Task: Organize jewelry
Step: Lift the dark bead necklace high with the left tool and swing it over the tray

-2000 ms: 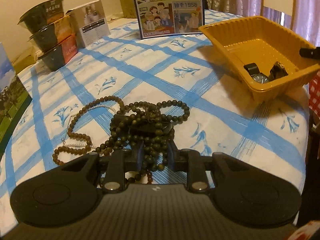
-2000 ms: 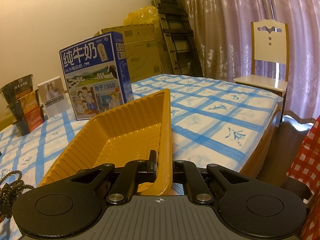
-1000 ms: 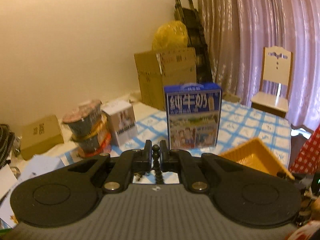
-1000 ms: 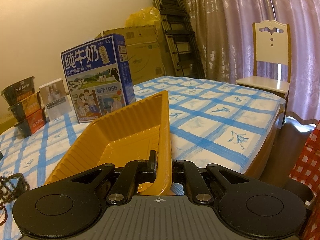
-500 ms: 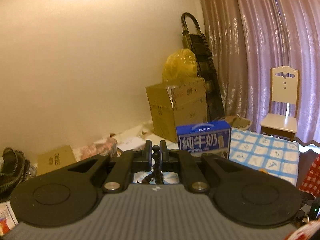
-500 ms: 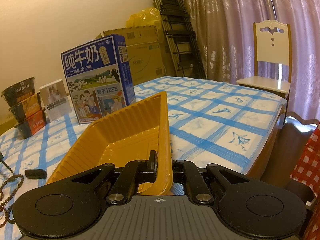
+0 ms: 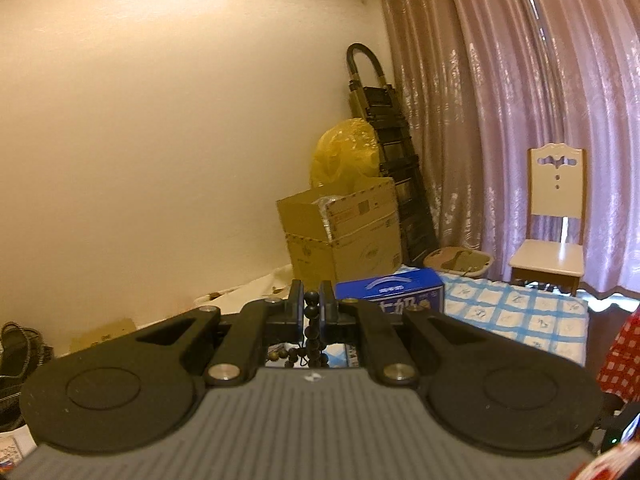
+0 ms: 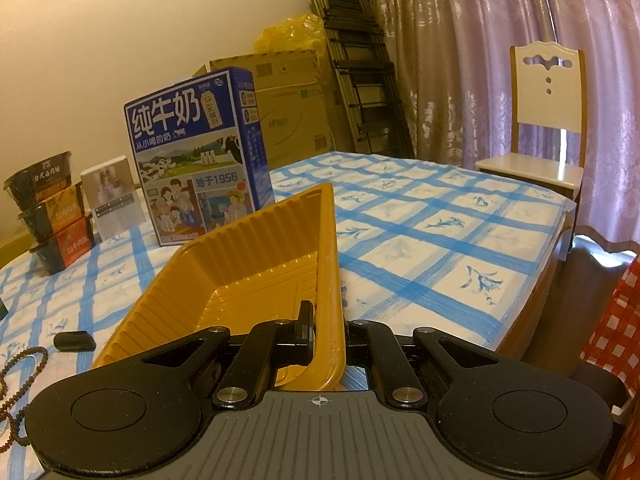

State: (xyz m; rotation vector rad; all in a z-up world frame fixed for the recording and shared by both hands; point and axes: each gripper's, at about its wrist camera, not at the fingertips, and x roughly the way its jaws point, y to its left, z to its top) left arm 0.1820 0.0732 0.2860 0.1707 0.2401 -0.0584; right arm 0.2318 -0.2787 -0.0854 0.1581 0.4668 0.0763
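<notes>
My left gripper (image 7: 311, 307) is shut on a dark bead necklace (image 7: 311, 322) and holds it high above the table; the strand hangs down between the jaws and most of it is hidden below the gripper body. My right gripper (image 8: 325, 325) is shut on the near wall of the orange tray (image 8: 256, 264), which rests on the blue-checked tablecloth (image 8: 432, 240). A brown bead strand (image 8: 20, 364) and a small black piece (image 8: 74, 340) lie on the cloth left of the tray.
A blue milk carton (image 8: 196, 156) stands behind the tray; its top shows in the left wrist view (image 7: 390, 290). Stacked noodle bowls (image 8: 50, 212) and a white box (image 8: 112, 196) stand at the far left. Cardboard boxes (image 7: 344, 236), a folded ladder (image 7: 384, 140) and a chair (image 7: 554, 228) stand beyond.
My left gripper has closed on the dark necklace and risen steeply from the table, now facing the wall. Fewer beads remain left of the tray. My right gripper has kept its hold on the tray.
</notes>
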